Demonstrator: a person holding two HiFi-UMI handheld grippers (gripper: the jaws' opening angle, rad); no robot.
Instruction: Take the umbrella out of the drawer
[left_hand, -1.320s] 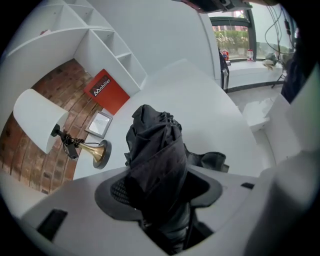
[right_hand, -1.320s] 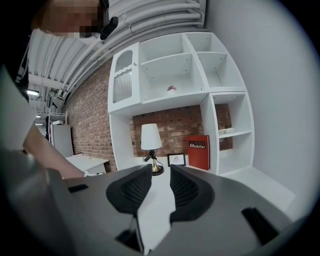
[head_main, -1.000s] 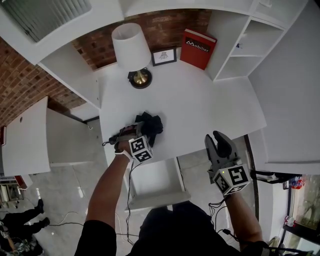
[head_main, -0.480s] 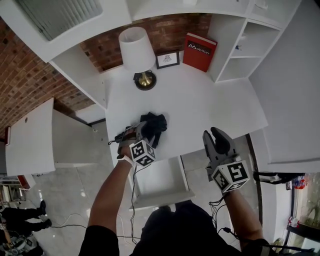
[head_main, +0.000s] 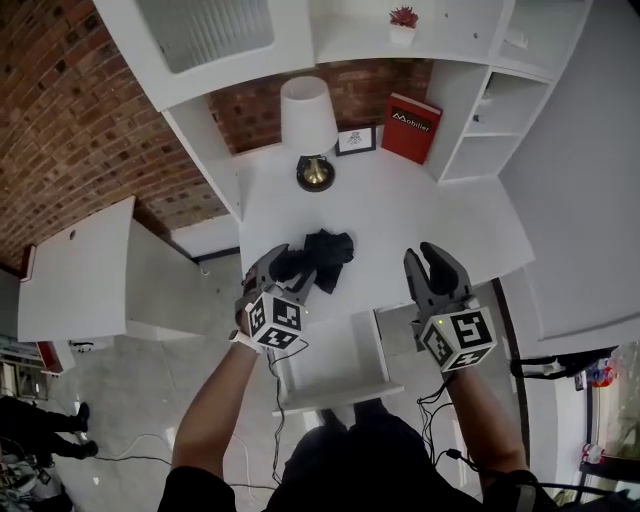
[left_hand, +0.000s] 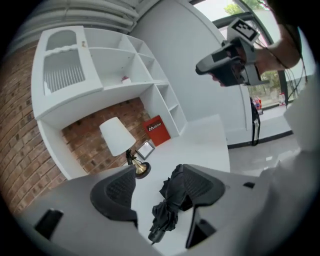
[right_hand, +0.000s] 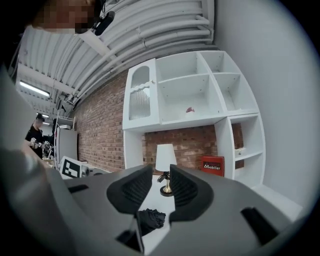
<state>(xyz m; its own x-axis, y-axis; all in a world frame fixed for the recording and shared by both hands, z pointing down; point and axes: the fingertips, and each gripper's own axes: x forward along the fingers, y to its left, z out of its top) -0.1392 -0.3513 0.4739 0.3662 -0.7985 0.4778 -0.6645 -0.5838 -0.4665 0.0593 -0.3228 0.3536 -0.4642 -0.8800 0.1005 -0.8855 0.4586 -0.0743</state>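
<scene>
left gripper (head_main: 283, 272): released. your jaws stand wide and have just been opening. nothing is pinched between them.
umbrella (head_main: 328, 256): folded black bundle lying on the white desk (head_main: 420, 210), just past the left gripper's tips and a little to their right. in the left gripper view it lines up with the gap, close by the right-hand pad, but no pad presses on it. well to the left of the right gripper.
drawer (head_main: 335, 350): pulled out, under the desk edge, between your two grippers and nearer you than their tips. what shows of its inside is bare white, no umbrella in it.
right gripper (head_main: 432, 262): jaws partly apart, empty. through the gap you only see the lamp (right_hand: 164, 152) far ahead and the umbrella low on the desk, both well beyond the pads. it hangs over the desk's near edge, just right of the drawer.
done: my read is that the main job is finished, with the umbrella out of the drawer, set on the desk and let go.
left: little, as far as i can judge. back both grippers clear of the umbrella. the drawer is open, but the task doesn't ask you to shut it.
risk: the left jaw could snag the loose fabric as you pull away.
</scene>
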